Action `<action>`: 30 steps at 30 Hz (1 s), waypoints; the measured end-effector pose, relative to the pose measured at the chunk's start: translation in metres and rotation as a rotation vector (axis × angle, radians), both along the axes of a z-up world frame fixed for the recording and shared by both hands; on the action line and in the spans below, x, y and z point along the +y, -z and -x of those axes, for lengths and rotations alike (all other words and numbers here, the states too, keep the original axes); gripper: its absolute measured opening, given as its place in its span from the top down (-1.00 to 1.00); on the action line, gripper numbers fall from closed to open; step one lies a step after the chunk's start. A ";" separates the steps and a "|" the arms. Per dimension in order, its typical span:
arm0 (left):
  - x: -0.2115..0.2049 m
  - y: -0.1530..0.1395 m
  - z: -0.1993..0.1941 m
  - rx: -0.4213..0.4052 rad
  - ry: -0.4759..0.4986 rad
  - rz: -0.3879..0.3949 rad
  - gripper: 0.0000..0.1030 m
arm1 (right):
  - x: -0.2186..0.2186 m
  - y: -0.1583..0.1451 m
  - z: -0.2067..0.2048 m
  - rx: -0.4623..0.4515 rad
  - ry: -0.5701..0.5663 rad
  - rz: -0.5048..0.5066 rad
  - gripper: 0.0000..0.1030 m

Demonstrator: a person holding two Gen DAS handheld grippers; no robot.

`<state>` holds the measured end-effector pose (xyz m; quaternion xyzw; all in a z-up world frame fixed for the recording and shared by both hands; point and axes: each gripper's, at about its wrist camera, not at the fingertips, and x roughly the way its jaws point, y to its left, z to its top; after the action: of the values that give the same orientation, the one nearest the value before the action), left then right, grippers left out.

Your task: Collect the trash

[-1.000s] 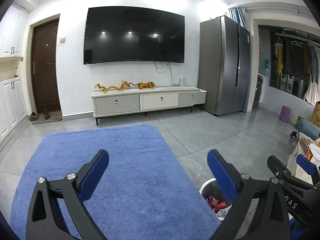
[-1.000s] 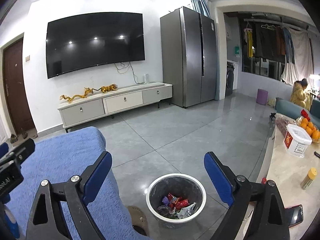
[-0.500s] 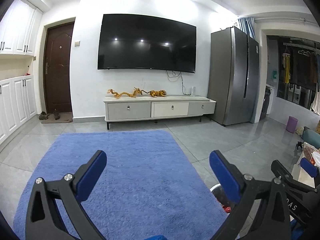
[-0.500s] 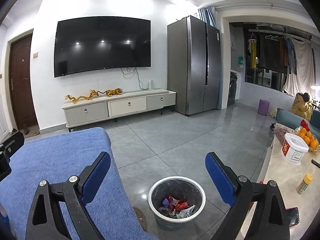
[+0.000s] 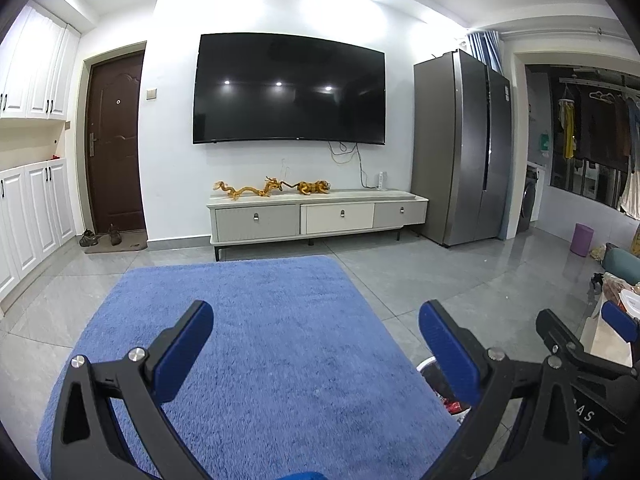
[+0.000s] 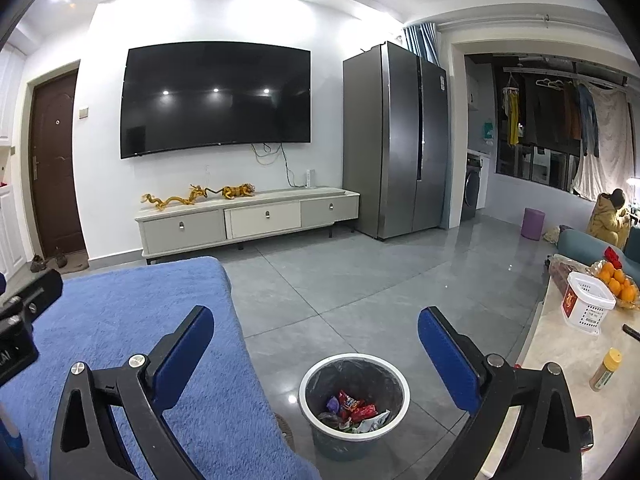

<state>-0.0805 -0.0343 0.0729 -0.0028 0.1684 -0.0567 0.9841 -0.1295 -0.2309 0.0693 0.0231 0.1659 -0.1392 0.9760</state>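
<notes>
A grey trash bin (image 6: 354, 404) with a white rim stands on the tiled floor, holding red, purple and white wrappers (image 6: 352, 410). My right gripper (image 6: 316, 354) is open and empty, held above and just behind the bin. My left gripper (image 5: 316, 350) is open and empty over the blue rug (image 5: 256, 344). In the left wrist view only a sliver of the bin (image 5: 434, 376) shows behind the right finger, and the right gripper's body (image 5: 576, 364) is at the far right.
A table (image 6: 560, 364) at the right carries a white basket (image 6: 586, 306), oranges (image 6: 618, 282), a yellow-capped bottle (image 6: 606, 368) and a phone. A TV cabinet (image 6: 248, 220), a fridge (image 6: 396, 140) and a purple stool (image 6: 532, 222) stand further off. A person sits at the far right.
Both grippers have tilted upward and risen, so the room's far wall sits lower in view. The bin shows less in the left wrist view. Both stay open and empty.
</notes>
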 end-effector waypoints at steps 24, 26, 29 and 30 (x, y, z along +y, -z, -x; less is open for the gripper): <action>-0.001 0.008 0.000 0.031 0.008 -0.021 -1.00 | 0.002 0.005 0.002 -0.001 -0.008 0.002 -1.00; 0.000 0.010 0.000 0.030 0.007 -0.026 -1.00 | 0.002 0.006 0.003 0.001 -0.009 0.003 -1.00; -0.002 0.012 0.000 0.033 0.010 -0.032 -1.00 | 0.002 0.009 0.002 0.010 -0.008 0.008 -1.00; -0.003 0.013 -0.001 0.033 0.011 -0.034 -1.00 | 0.001 0.009 0.002 0.012 -0.008 0.007 -1.00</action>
<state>-0.0797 -0.0370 0.0601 0.0138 0.1856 -0.0594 0.9807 -0.1312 -0.2294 0.0601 0.0185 0.1716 -0.1362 0.9755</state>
